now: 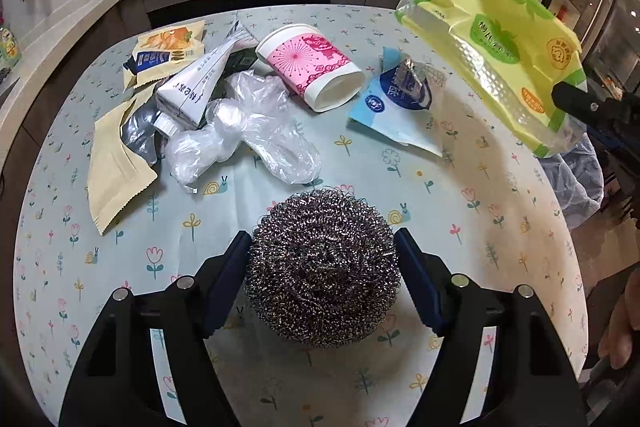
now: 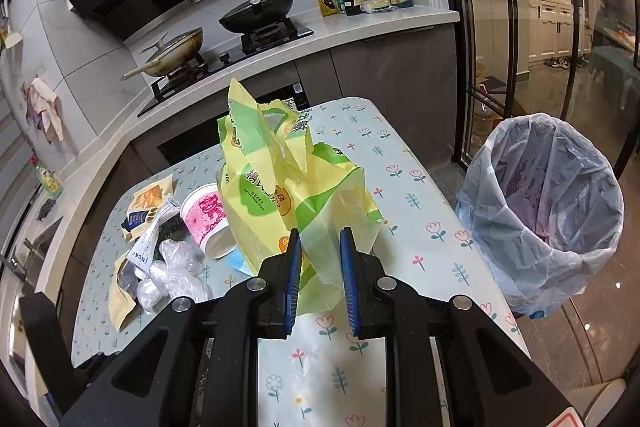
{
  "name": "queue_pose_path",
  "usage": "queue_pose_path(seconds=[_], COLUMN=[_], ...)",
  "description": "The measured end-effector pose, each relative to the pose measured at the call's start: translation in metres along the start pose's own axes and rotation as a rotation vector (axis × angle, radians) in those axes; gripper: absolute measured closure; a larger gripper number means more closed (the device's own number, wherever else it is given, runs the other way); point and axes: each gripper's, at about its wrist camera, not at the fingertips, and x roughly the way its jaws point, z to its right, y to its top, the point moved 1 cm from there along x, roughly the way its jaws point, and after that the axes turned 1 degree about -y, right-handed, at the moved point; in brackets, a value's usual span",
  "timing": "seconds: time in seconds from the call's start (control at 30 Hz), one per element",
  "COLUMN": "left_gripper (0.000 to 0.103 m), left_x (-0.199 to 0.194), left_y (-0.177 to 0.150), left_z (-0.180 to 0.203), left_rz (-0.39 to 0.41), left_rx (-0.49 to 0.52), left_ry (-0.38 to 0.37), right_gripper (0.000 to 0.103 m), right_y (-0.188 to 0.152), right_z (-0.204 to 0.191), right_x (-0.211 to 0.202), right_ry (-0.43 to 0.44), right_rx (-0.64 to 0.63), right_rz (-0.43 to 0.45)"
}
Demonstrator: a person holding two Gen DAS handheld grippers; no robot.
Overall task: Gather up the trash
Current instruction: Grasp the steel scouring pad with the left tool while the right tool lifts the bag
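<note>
My left gripper is shut on a steel wool scourer, its pads pressed on both sides, low over the flowered tablecloth. My right gripper is shut on a yellow-green plastic bag and holds it in the air above the table; the bag also shows at the right of the left wrist view. A bin lined with a pale blue bag stands on the floor right of the table.
On the table lie a pink paper cup on its side, clear plastic gloves, a blue-white wrapper, a white carton, a beige pouch and a snack packet. A kitchen counter with a hob lies behind.
</note>
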Motion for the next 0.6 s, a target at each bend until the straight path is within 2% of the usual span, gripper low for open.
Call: queue_pose_path(seconds=[0.3,0.6], left_gripper=[0.034,0.034], left_x=[-0.030,-0.045], left_y=[0.013,0.026], left_z=[0.037,0.090], left_rz=[0.063,0.102], left_rx=[0.040,0.115], left_ry=[-0.029,-0.057], right_gripper=[0.085,0.085], right_y=[0.006,0.008], right_z=[0.027,0.077], right_x=[-0.023,-0.046], right_ry=[-0.006,-0.035], right_rx=[0.042,0.102], right_rz=[0.044,0.079])
